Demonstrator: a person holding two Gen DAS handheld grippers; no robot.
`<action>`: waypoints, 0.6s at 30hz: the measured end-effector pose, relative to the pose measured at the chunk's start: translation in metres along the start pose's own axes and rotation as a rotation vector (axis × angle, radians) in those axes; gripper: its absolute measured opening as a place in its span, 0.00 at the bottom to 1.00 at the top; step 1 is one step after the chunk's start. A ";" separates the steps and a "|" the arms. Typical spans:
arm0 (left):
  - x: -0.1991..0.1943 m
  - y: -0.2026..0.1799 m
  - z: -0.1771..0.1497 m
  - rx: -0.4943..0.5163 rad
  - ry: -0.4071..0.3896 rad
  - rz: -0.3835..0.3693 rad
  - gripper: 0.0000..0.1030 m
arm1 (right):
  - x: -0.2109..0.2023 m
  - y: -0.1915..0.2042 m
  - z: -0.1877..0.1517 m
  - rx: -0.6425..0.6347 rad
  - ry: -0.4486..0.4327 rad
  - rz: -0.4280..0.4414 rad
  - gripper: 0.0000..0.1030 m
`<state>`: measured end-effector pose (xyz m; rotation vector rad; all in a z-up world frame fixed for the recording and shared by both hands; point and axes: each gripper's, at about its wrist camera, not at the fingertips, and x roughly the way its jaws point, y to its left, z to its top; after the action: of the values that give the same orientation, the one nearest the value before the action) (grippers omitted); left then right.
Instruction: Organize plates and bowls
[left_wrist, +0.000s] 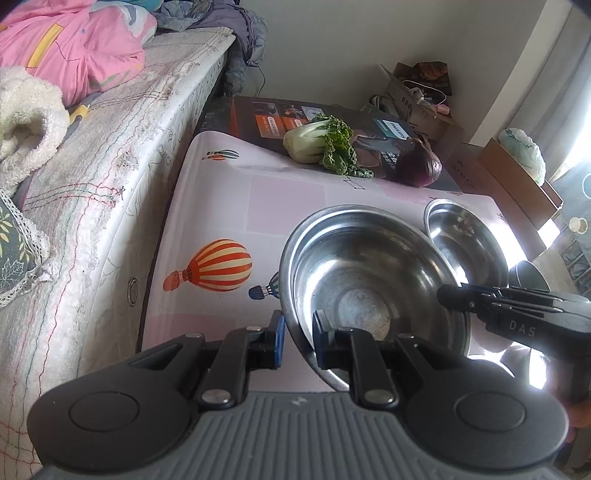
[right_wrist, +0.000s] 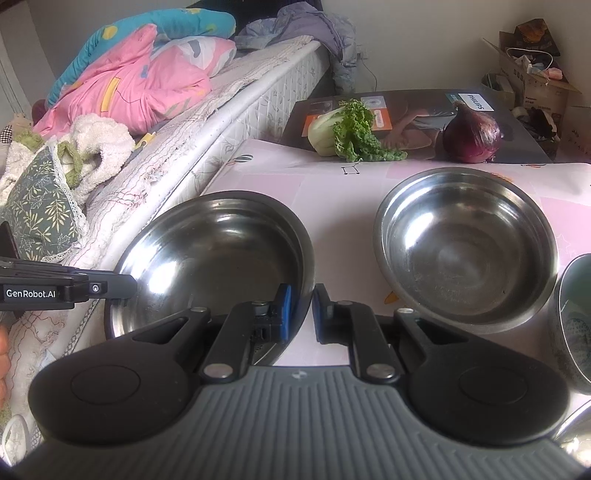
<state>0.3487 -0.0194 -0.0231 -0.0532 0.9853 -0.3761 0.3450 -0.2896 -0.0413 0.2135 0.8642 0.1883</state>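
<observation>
I hold the big steel bowl (right_wrist: 210, 254) by its rim with both grippers: my left gripper (left_wrist: 298, 332) pinches the left edge, jaws narrow with the rim wall between the blue pads, and my right gripper (right_wrist: 302, 310) pinches the opposite edge the same way. The bowl is tilted and empty. Just beside it, to its right, a second steel bowl (right_wrist: 465, 247) sits flat on the table, also empty. Right of that, a green-grey cup (right_wrist: 572, 321) stands at the frame edge, partly cut off.

The surface is a pink tablecloth (left_wrist: 221, 192) with hot-air balloon prints. At its far side lies a dark flat box (right_wrist: 413, 110), with a bok choy (right_wrist: 347, 133) and a red onion (right_wrist: 472, 136) on it, well apart from the bowls.

The table's left edge runs right along a mattress (left_wrist: 122, 155) piled with a pink quilt (right_wrist: 129, 85) and a white fleece (left_wrist: 26, 114); little room on that side. Bare cloth is open between the bowls and the box. Behind, cardboard boxes (left_wrist: 417, 92) stand against a white wall; bright window glare washes out the right side.
</observation>
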 end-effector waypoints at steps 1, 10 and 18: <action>-0.003 -0.003 0.001 0.005 -0.004 -0.001 0.16 | -0.003 -0.002 0.000 0.004 -0.003 0.001 0.11; -0.010 -0.041 0.012 0.050 -0.009 -0.019 0.16 | -0.035 -0.031 0.000 0.060 -0.035 0.000 0.11; -0.001 -0.092 0.030 0.114 -0.014 -0.054 0.16 | -0.069 -0.081 0.010 0.107 -0.080 -0.035 0.11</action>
<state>0.3463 -0.1086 0.0136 0.0211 0.9486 -0.4807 0.3148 -0.3855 -0.0058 0.3036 0.7989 0.1000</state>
